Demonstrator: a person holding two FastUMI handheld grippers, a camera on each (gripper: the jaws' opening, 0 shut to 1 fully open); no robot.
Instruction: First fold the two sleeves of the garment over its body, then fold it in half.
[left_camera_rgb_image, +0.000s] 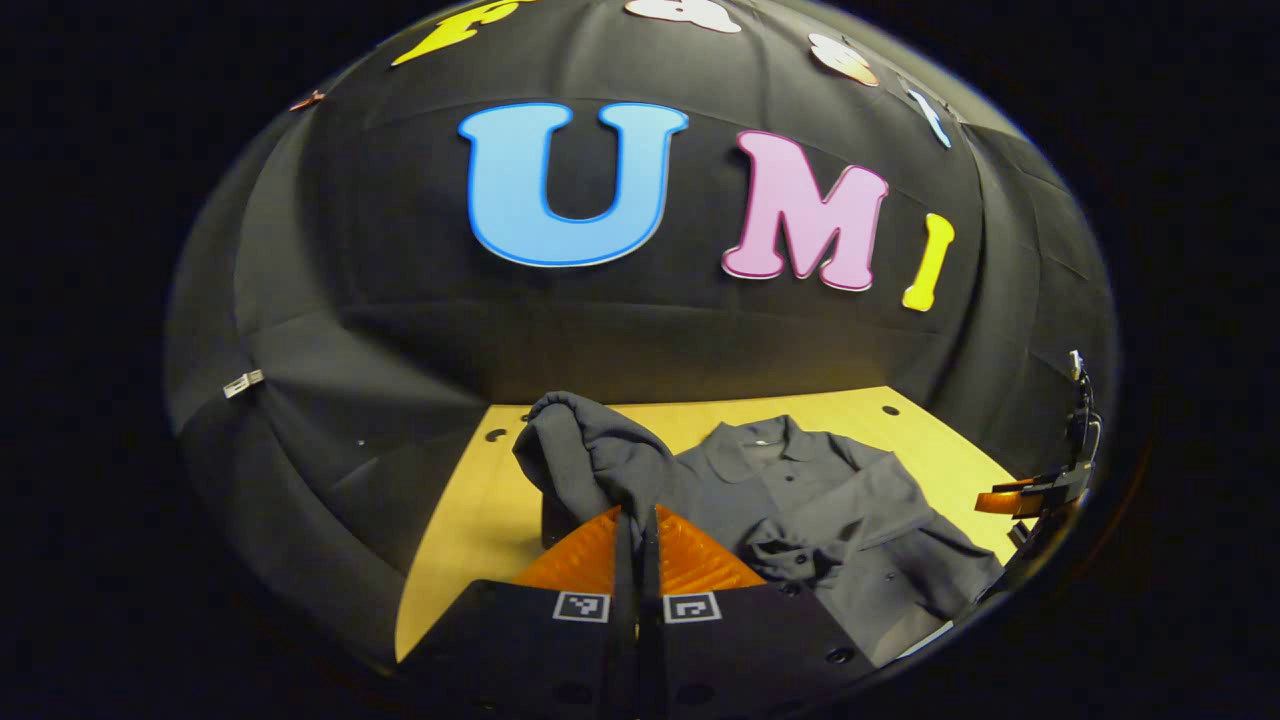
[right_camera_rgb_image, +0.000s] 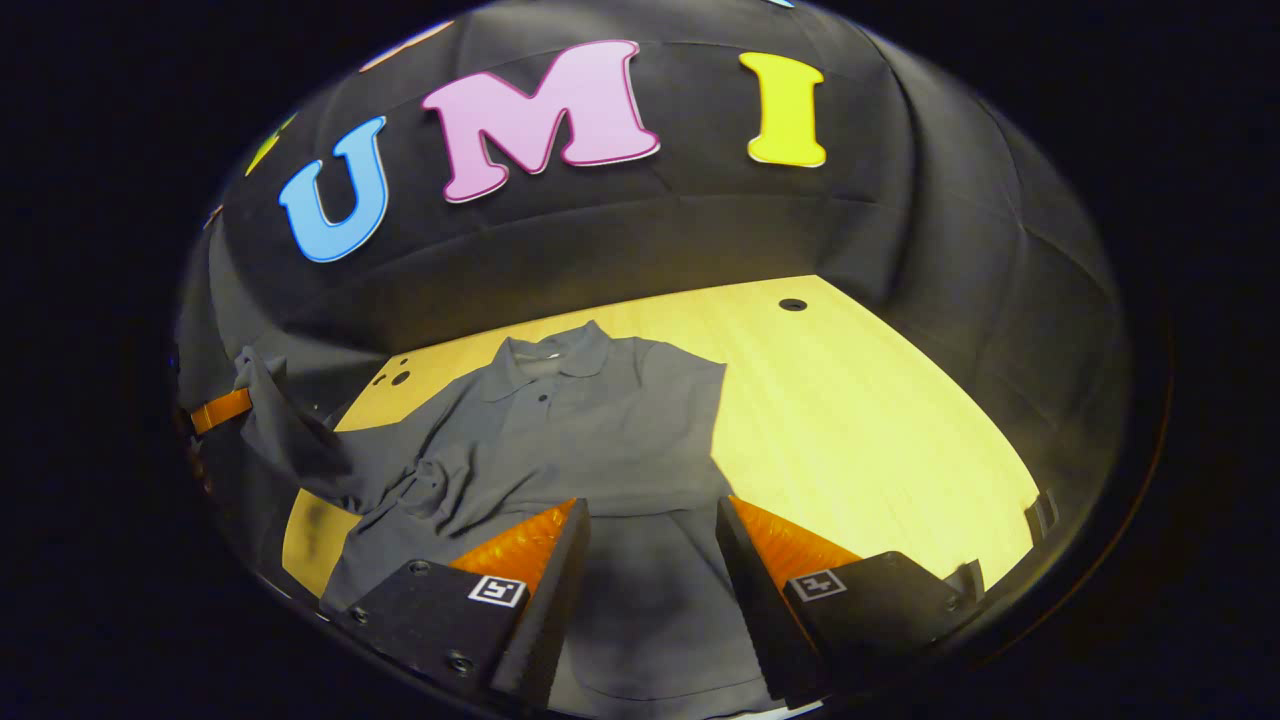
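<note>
Garment (right_camera_rgb_image: 590, 440) sleeve (left_camera_rgb_image: 585, 455) is pinched and lifted by the left gripper (left_camera_rgb_image: 637, 520) beside the collar (left_camera_rgb_image: 765, 440); the right gripper (right_camera_rgb_image: 650, 525) is held agape, gripping nothing, above the hem.

My left gripper (left_camera_rgb_image: 637, 520) pinched closed on the lifted sleeve (left_camera_rgb_image: 590, 450), raised; my right gripper (right_camera_rgb_image: 650, 520) fingers spread apart, hovering low, probably touching nothing

A light wooden table (right_camera_rgb_image: 850, 400) with small round holes carries a grey collared shirt (right_camera_rgb_image: 600, 430).
</note>
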